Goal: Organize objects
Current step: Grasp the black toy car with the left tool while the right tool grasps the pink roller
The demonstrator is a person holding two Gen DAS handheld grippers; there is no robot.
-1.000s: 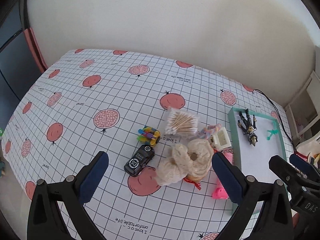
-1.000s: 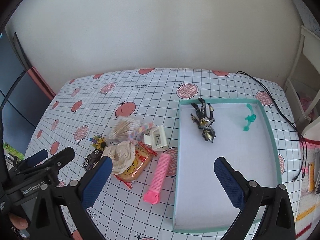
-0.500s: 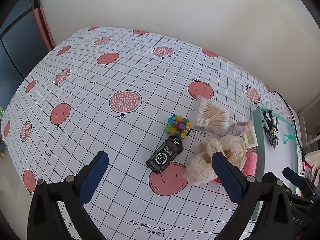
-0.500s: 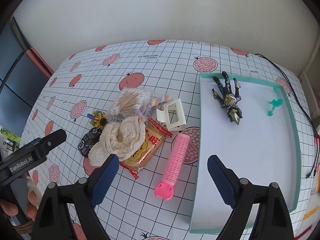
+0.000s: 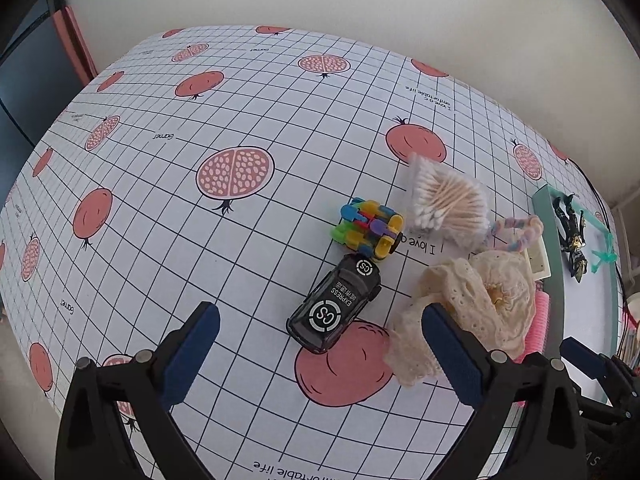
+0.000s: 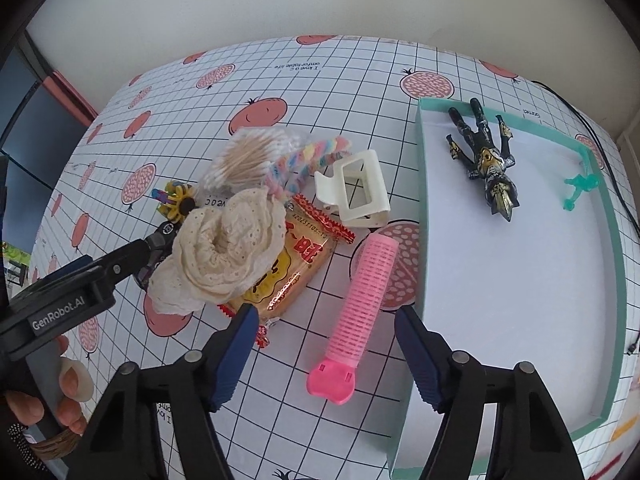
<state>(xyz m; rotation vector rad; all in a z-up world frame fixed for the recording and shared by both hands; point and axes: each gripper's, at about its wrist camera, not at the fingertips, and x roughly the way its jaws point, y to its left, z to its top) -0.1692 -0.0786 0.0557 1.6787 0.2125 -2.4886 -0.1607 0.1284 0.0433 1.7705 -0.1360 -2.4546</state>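
Where lettering reads EXPRESS, black toy car (image 5: 335, 305)

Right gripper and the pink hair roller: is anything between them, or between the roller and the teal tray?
Nothing visible. The pink hair roller lies on bare tablecloth, directly ahead of the open right gripper, clear of the snack packet to its left. The teal tray sits immediately to its right; only the tray's low wall separates them.

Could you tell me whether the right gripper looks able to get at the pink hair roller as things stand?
Probably yes: the right gripper is open, the pink hair roller lies uncovered just ahead of it.
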